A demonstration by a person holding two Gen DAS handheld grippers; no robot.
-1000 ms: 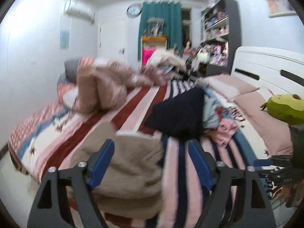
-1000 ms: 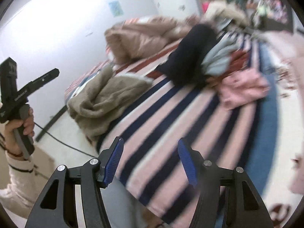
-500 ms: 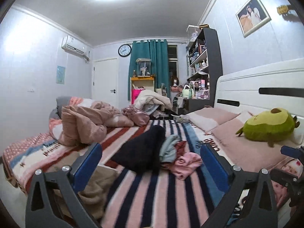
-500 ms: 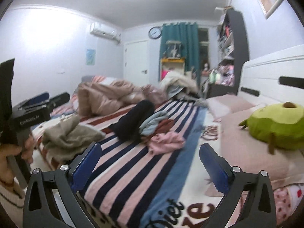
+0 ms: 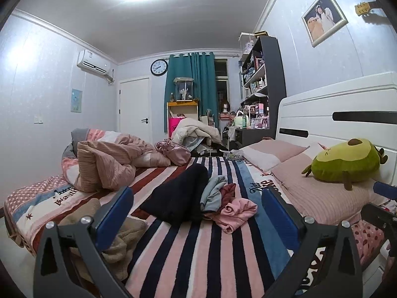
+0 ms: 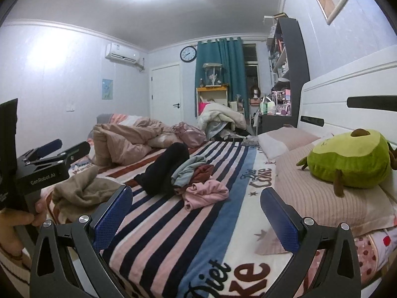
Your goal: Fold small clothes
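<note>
A pile of small clothes lies mid-bed: a black garment [image 5: 178, 200] [image 6: 165, 171], a grey-blue one [image 5: 213, 193] [image 6: 188, 171], a dark red one [image 5: 229, 191] [image 6: 203, 172] and a pink one [image 5: 237, 213] [image 6: 204, 193]. A beige garment [image 5: 116, 238] [image 6: 82, 191] lies at the near left bed edge. My left gripper [image 5: 197, 213] is open and empty, held level in front of the pile. My right gripper [image 6: 196, 213] is open and empty, also short of the pile. The left gripper's body shows in the right wrist view [image 6: 49, 164].
A striped blanket [image 5: 198, 253] covers the bed. A crumpled pink duvet [image 5: 109, 159] lies at the far left. Pink pillows [image 6: 322, 191] and a green avocado plush [image 6: 347, 161] lie by the white headboard [image 5: 335, 114]. Shelves [image 5: 263, 89] stand behind.
Both grippers tilted up from looking down at the bed to looking level across the room, and their jaws opened wider. In the last half second they hardly moved.
</note>
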